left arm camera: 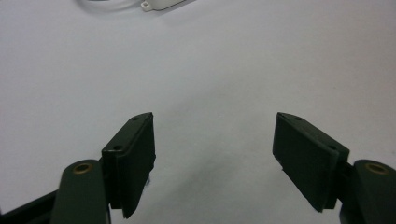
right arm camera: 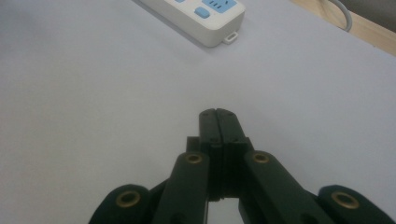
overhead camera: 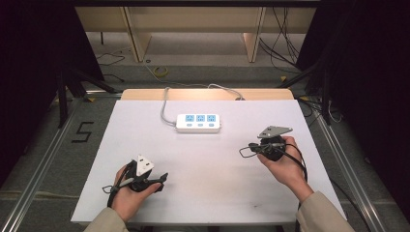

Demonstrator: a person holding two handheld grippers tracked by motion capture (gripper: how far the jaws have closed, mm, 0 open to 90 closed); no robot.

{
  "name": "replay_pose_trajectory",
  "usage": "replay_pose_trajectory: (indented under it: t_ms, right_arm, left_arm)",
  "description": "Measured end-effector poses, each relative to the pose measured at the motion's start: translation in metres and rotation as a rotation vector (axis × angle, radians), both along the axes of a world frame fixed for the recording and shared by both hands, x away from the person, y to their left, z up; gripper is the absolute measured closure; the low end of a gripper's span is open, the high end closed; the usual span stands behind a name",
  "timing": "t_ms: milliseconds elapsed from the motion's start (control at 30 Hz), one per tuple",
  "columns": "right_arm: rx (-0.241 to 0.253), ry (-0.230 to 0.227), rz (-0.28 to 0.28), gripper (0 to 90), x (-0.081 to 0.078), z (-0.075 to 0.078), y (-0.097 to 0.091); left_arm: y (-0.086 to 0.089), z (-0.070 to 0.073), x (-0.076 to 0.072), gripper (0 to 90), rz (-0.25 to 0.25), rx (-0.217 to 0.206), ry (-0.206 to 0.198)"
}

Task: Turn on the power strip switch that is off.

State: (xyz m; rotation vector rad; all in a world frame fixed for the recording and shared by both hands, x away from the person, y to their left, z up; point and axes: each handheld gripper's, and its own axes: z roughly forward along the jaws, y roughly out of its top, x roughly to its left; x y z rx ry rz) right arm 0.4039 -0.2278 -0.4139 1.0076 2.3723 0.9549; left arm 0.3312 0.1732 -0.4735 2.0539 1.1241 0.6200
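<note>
Your two hands come in nearest the high view's lower edge, each holding a gripper low over the white-topped desk (overhead camera: 145,130): your left gripper (overhead camera: 162,181) near the front left, your right gripper (overhead camera: 246,151) farther in on the right. Neither carries anything. Between and beyond them lies the white plastic power strip with three blue-faced sockets (overhead camera: 198,123), flat near the desk's far middle, its pale cable trailing off the back edge.

Seen from the left gripper view, your left gripper (left arm camera: 215,158) has its jaws spread wide over bare desk, with a corner of the strip (left arm camera: 161,3) well ahead at the top.

Along the right gripper view, your right gripper (right arm camera: 218,113) has its jaws pressed flat together on nothing, the strip (right arm camera: 205,18) lying ahead and apart.

I judge you are only at the approach. Next, you need to carry a gripper forward to the strip, unclenching the right one first if it is to take hold.
</note>
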Motion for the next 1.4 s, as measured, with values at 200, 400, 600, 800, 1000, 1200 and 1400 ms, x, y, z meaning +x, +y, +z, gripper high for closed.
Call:
replay_pose_trajectory:
  t_ms: [200, 400, 600, 800, 1000, 1200, 1400]
  right_arm:
    - [-0.013, 0.012, -0.001, 90.0, 0.005, 0.004, 0.002]
    - [-0.027, 0.029, -0.003, 90.0, 0.01, 0.006, 0.003]
    - [-0.04, 0.037, 0.0, 90.0, 0.014, 0.008, 0.005]
    - [-0.048, 0.046, 0.002, 90.0, 0.018, 0.009, 0.008]
    - [-0.054, 0.05, 0.005, 90.0, 0.022, 0.011, 0.01]
    - [-0.06, 0.057, 0.005, 90.0, 0.025, 0.012, 0.012]
    - [-0.065, 0.065, 0.004, 90.0, 0.029, 0.014, 0.014]
  left_arm:
    - [0.0, 0.0, 0.0, 29.7, 0.0, 0.0, 0.001]
    - [0.0, 0.0, 0.0, 29.6, 0.0, 0.0, 0.0]
    - [0.0, 0.0, 0.0, 29.7, 0.0, -0.001, 0.0]
    - [0.0, 0.0, 0.0, 29.7, 0.0, -0.001, -0.001]
    - [-0.001, 0.0, 0.0, 29.6, 0.0, -0.002, -0.001]
    - [-0.001, 0.0, 0.0, 29.7, -0.001, -0.001, -0.001]
    - [-0.001, 0.0, 0.0, 29.6, -0.003, -0.001, 0.0]
